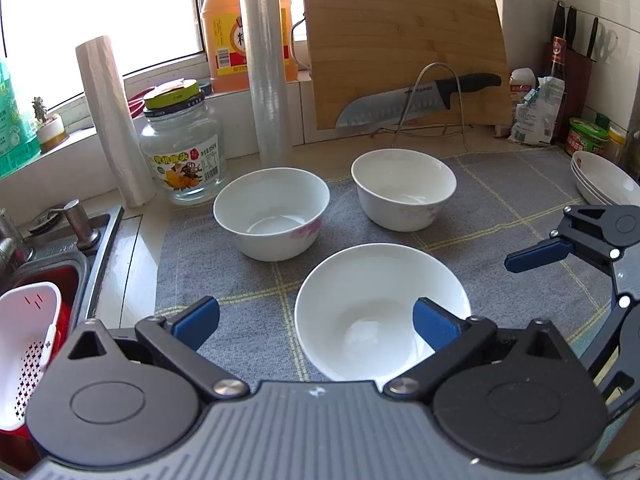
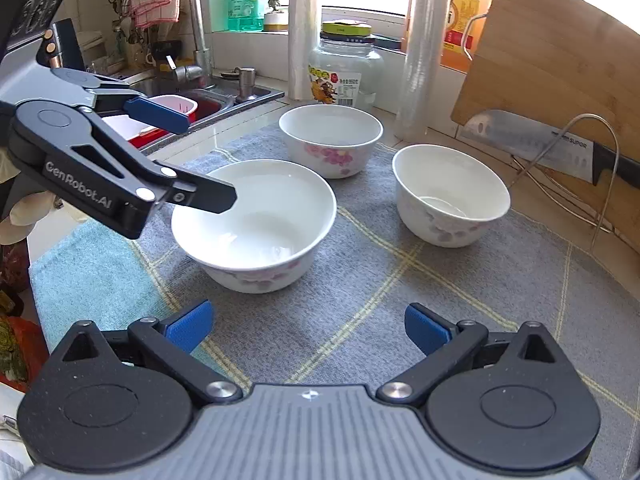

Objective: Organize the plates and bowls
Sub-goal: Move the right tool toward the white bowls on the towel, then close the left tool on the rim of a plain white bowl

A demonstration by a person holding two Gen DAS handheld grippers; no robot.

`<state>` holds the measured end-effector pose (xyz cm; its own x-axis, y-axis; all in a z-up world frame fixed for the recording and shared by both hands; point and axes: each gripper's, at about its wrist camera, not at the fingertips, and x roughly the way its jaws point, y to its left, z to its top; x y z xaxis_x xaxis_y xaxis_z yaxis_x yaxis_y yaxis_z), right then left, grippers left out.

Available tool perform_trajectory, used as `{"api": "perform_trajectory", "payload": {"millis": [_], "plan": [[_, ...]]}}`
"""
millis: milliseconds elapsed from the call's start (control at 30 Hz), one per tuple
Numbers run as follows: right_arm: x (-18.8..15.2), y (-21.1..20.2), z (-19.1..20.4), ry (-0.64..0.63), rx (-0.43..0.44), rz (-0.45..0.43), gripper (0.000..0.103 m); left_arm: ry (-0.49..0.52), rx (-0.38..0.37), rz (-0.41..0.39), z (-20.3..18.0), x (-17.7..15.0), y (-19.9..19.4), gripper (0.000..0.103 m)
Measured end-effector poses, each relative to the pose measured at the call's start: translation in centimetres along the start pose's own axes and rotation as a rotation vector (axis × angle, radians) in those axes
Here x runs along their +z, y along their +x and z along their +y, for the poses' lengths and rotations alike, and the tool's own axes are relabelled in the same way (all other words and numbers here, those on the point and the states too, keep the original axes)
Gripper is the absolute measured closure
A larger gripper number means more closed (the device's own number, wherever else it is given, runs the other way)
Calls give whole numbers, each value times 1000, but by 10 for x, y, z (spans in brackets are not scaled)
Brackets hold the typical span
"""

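Note:
Three white bowls with pink flowers stand on a grey checked mat (image 1: 500, 208). The near bowl (image 1: 372, 304) (image 2: 256, 216) sits under my left gripper (image 1: 316, 320), which is open; its right finger hangs over the bowl's inside, its left finger outside the rim. From the right wrist view the left gripper (image 2: 200, 152) reaches over that bowl's left rim. The far-left bowl (image 1: 272, 212) (image 2: 330, 136) and far-right bowl (image 1: 404, 188) (image 2: 450, 196) stand empty. My right gripper (image 2: 308, 328) is open and empty above the mat; it shows at the right edge (image 1: 536, 256). Stacked white plates (image 1: 604, 180) lie far right.
A sink (image 1: 52, 272) with a red and white basket lies left. A glass jar (image 1: 184, 152), two rolls (image 1: 266, 72) and an orange bottle stand behind the bowls. A cutting board (image 1: 404, 56) and a knife (image 1: 416, 100) lean on a wire rack at the back.

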<state>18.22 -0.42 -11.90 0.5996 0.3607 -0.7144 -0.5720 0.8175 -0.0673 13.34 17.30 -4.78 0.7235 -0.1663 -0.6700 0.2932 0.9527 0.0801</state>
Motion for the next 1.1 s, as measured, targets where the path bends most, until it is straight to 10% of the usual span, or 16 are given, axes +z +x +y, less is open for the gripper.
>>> {"api": "perform_trajectory", "payload": {"millis": [1100], "plan": [[20,31,33,-105,-7,-13,17,72,-212,140,5,10,50,38]]}}
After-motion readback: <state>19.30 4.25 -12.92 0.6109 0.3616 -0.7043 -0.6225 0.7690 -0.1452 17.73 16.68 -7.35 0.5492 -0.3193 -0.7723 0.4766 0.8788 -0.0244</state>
